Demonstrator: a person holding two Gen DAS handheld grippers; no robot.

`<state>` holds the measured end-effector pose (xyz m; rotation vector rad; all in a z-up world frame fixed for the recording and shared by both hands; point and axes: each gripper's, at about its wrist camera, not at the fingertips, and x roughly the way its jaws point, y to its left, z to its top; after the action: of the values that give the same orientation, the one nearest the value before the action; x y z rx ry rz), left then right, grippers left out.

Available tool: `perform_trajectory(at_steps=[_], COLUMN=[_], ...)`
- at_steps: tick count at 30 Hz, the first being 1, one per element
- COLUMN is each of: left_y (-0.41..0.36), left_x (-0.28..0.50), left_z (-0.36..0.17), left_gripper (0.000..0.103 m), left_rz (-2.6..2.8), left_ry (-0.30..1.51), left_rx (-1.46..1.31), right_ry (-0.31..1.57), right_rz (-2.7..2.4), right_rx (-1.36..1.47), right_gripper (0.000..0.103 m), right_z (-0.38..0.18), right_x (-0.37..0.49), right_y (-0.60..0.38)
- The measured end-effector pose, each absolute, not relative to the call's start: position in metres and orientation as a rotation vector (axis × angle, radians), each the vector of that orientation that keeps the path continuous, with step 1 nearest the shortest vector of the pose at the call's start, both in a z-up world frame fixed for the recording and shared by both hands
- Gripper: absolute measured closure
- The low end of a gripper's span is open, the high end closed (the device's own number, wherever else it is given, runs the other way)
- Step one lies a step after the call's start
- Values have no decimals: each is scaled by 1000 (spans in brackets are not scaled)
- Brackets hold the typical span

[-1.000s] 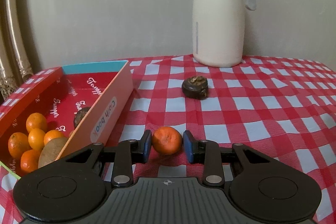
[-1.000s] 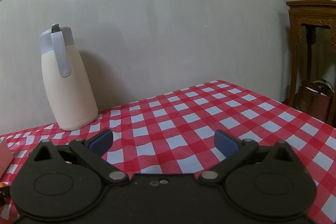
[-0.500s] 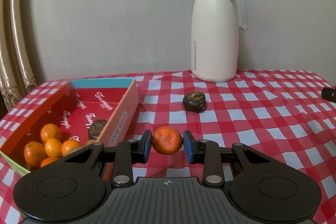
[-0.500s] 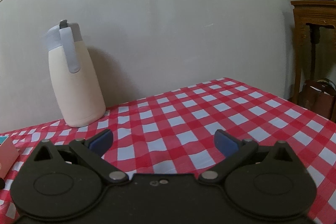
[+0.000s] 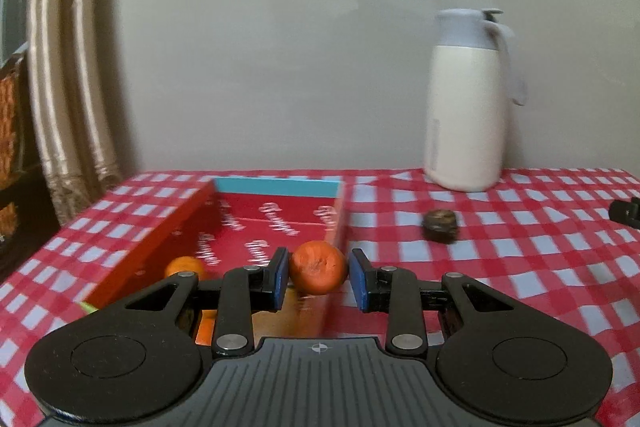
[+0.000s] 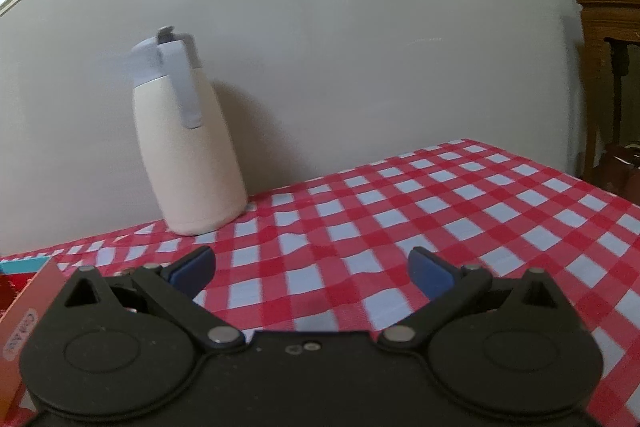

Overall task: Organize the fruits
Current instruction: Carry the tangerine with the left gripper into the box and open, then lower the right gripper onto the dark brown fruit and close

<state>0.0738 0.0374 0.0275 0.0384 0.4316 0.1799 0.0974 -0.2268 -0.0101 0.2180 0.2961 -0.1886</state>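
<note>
left gripper [image 5: 318, 279] clamps tangerine [image 5: 318, 267] above red box [image 5: 168, 231]; right gripper [image 6: 312, 269] gapes.

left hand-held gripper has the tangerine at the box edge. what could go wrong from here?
1. The tangerine is pinched only at its sides by the left hand-held gripper; it may slip out.
2. It sits about over the red box's right wall; released now, it could land outside the box.
3. The dark fruit lies loose on the tablecloth and could be forgotten.

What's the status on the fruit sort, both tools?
Left tool shut on tangerine, over red box edge. Right tool open, empty. Dark fruit on cloth; path unobstructed.
</note>
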Motion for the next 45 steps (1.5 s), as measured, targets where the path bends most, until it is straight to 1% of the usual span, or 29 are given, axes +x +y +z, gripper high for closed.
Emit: perform_trajectory(at_steps=[11,17,18,19,20,21,23,37,45], left_y=[106,116,115,114,113,112,109,115,128], left_x=[72,81,80,78,75,72,67,67,67], left_z=[19,11,12,13,15,18,22,18,14], left_gripper=[70,70,62,52,22,4,3,3,3], left_rz=[304,330,327,328,340,355,374,374,390], left_ry=[445,470,466,453,436,407,360,382,391], left_rx=[-14,-10,-7,-6,-4,4,33,33,25], right_ry=[316,322,323,322,322,321,321,327,307], right_rz=[-120,-112,-111,-111,-111,-111,-111,-93,-42], right_rx=[178,158,158,157,155,153,155,144,94], right_gripper=[0,0,0,0,0,0,0,0,0], right_z=[-12,-12,-12,-12,-12,-12,-12,-12,-8], right_x=[102,103,103,103,103,103,103,106,107], right_y=[-180,-172,-172,-172,-172,-173,-173,-170,-151])
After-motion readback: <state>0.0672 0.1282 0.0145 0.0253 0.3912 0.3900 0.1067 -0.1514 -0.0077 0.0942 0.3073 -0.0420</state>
